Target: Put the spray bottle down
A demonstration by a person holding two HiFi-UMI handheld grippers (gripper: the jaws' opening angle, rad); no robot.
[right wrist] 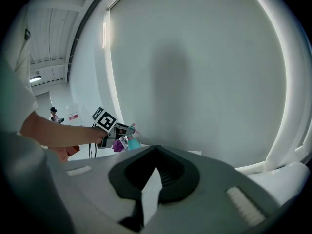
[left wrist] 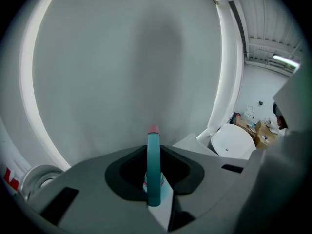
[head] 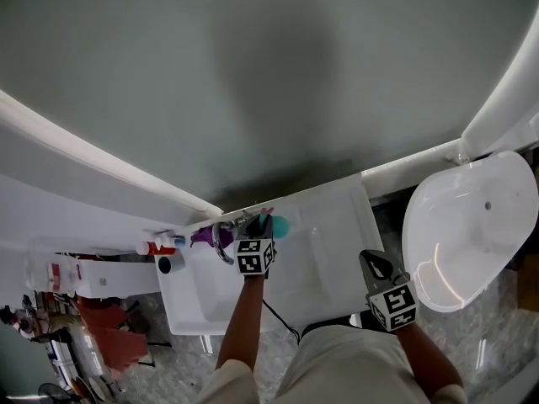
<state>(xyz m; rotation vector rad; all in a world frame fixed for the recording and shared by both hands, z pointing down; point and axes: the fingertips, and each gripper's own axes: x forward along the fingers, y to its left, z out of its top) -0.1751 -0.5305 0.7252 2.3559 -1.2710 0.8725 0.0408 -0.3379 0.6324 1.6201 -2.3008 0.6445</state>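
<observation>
A teal spray bottle point(head: 277, 225) with a pink nozzle tip point(left wrist: 153, 128) is held in my left gripper point(head: 261, 223), over the back edge of the white sink point(head: 337, 225). In the left gripper view the bottle point(left wrist: 154, 179) stands upright between the two jaws, and the left gripper point(left wrist: 153, 150) is shut on it. The right gripper view shows the same left gripper point(right wrist: 119, 129) with the bottle point(right wrist: 132, 142) at the left. My right gripper point(head: 371, 261) hangs at the sink's front right corner. Its jaws point(right wrist: 156, 150) meet with nothing between them.
A curved faucet point(head: 221, 242), a purple object point(head: 202, 236), a red-and-white bottle point(head: 152, 247) and a grey cup point(head: 168, 264) crowd the sink's left back corner. A white oval bowl point(head: 467, 234) stands to the right. A large grey wall panel point(head: 269, 74) with a white rim rises behind.
</observation>
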